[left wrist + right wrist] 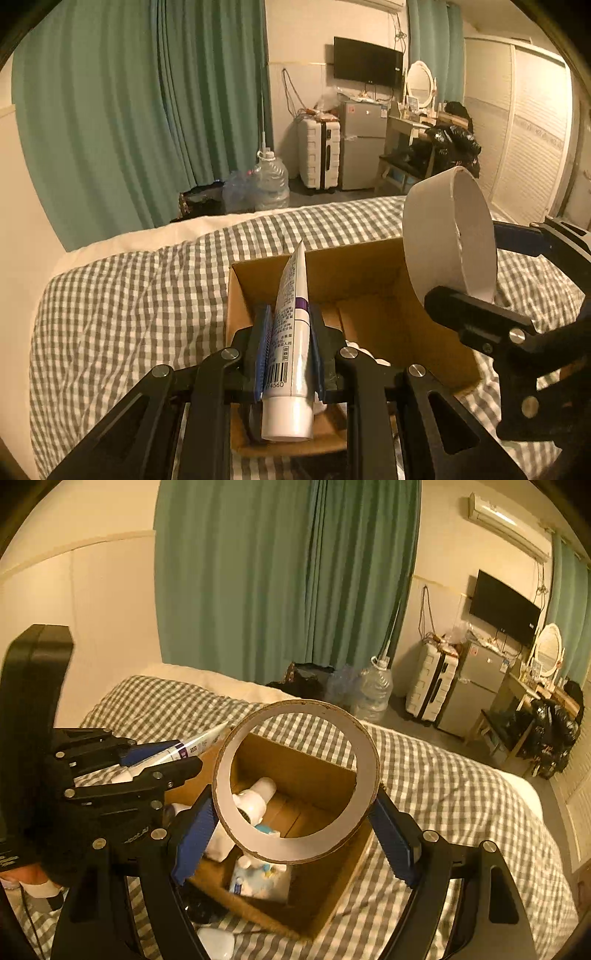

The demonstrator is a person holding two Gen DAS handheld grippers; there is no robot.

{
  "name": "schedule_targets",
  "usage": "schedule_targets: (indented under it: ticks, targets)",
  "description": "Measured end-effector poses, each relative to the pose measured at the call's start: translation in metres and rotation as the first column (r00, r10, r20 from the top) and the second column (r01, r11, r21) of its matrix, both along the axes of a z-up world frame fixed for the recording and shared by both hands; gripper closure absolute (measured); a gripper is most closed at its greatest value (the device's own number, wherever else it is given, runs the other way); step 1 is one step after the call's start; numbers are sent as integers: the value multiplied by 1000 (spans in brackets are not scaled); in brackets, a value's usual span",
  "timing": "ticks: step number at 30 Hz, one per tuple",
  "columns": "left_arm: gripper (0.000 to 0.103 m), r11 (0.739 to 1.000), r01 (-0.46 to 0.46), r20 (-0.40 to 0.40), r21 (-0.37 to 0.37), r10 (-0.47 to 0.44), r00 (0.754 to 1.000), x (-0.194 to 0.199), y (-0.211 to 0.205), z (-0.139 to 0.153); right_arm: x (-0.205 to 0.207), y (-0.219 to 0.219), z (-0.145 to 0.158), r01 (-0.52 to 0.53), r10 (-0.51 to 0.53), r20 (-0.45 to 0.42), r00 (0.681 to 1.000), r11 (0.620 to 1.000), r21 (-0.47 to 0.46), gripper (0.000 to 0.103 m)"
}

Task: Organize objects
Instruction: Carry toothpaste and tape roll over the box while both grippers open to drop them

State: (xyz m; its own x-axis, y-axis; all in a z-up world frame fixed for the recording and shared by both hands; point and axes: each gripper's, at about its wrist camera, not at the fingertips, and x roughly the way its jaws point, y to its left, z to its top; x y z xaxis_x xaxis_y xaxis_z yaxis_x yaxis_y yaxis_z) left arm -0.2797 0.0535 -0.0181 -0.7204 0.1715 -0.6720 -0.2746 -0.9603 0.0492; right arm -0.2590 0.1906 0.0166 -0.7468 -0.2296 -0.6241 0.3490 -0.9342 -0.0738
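Observation:
My left gripper [288, 336] is shut on a white tube with a purple band [291, 332], cap end toward the camera, held over an open cardboard box [369, 266] on the bed. My right gripper [295, 823] is shut on a wide white tape roll [295, 849], held above the same box [332, 904]. The roll also shows in the left wrist view [447, 232], right of the tube. The tube and left gripper [159, 757] show at the left of the right wrist view. Inside the box lie a white bottle [258, 797] and small packets [258, 882].
The box sits on a grey-and-white checked bedspread [129, 314]. Green curtains [129, 110] hang behind the bed. Water jugs [271, 181], a white suitcase [319, 155], a small fridge [360, 144] and a dressing table stand across the room. A white object [218, 941] lies by the box's near corner.

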Motion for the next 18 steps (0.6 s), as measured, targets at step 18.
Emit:
schedule_targets:
  ticks: [18]
  targets:
    - [83, 999, 7, 94, 31, -10, 996, -36, 8, -60, -41, 9, -72, 33, -32, 130, 991, 999, -2, 22]
